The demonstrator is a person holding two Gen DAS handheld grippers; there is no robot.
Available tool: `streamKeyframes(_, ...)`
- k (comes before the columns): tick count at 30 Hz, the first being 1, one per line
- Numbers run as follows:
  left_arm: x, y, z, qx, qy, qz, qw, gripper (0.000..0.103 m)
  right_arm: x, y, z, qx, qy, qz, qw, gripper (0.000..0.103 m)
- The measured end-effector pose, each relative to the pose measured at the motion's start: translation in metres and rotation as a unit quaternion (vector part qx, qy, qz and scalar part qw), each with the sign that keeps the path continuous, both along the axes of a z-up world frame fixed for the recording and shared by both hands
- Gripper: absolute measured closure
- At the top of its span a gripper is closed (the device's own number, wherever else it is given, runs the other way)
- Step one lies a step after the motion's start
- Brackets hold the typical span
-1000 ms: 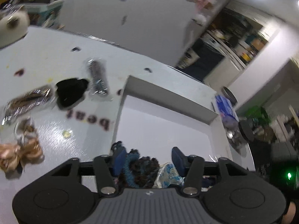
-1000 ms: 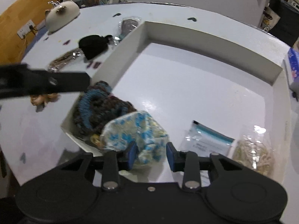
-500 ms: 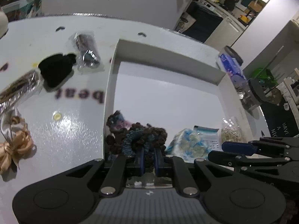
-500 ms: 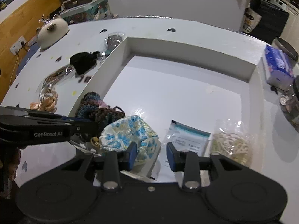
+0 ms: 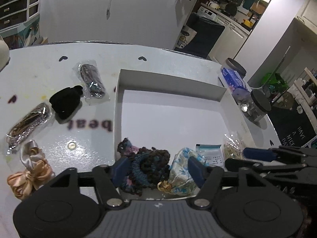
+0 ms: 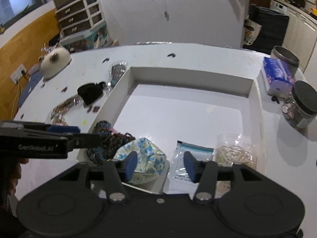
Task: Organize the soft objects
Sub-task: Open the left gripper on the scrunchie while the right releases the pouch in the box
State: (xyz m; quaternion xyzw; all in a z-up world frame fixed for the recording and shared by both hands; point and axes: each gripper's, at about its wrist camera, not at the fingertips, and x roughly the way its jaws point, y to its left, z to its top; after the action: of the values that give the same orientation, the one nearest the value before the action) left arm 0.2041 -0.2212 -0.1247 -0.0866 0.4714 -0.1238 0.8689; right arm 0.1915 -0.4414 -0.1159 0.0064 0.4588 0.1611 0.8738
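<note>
A white shallow box (image 5: 170, 79) (image 6: 190, 79) sits on the white table. In its near left corner lie a dark blue-brown knitted scrunchie (image 5: 148, 166) (image 6: 107, 138) and a blue-floral fabric scrunchie (image 5: 181, 176) (image 6: 144, 158). My left gripper (image 5: 158, 170) is open, its pads on either side of these two. My right gripper (image 6: 160, 164) is open above the floral scrunchie's right edge and holds nothing. A flat packet (image 6: 190, 156) and a bag of pale bands (image 6: 235, 152) also lie in the box.
Left of the box on the table: a black scrunchie (image 5: 66, 102), two wrapped hair items (image 5: 92, 81) (image 5: 27, 125) and a gold satin bow (image 5: 29, 170). Right of the box: a tissue pack (image 6: 277, 75) and jars (image 6: 303, 105). A white cat figure (image 6: 55, 61) stands far left.
My left gripper was shut on the knitted scrunchie half a second ago and has opened. Both grippers have drawn back and up. The right gripper's jaws stand wider apart than before.
</note>
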Motion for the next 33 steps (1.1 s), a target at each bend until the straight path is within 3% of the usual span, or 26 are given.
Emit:
streamKeyframes(4,-0.004,0.008,0.002,0.006,0.005,0.007,0.9999,0.013,-0.007,-0.009,0.006,0.001,-0.014,-0.025,1.0,0.037)
streamKeyframes(6,-0.006,0.012,0.004,0.006,0.005,0.008,0.9999,0.003,-0.01,-0.013,0.008,0.003,-0.02,-0.034,0.999,0.026)
streamKeyframes(8,-0.01,0.014,0.006,0.011,0.002,0.01,0.9999,0.0,-0.014,-0.015,0.011,0.001,-0.027,-0.039,0.999,0.022)
streamKeyframes(19,-0.025,0.033,0.014,0.014,-0.028,0.009,0.9995,0.0,-0.037,-0.011,0.016,-0.013,-0.066,-0.078,0.995,0.0)
streamKeyframes(33,-0.04,0.066,0.018,0.012,-0.054,-0.009,0.9984,0.0,-0.062,0.012,0.018,-0.016,-0.093,-0.139,0.986,0.0)
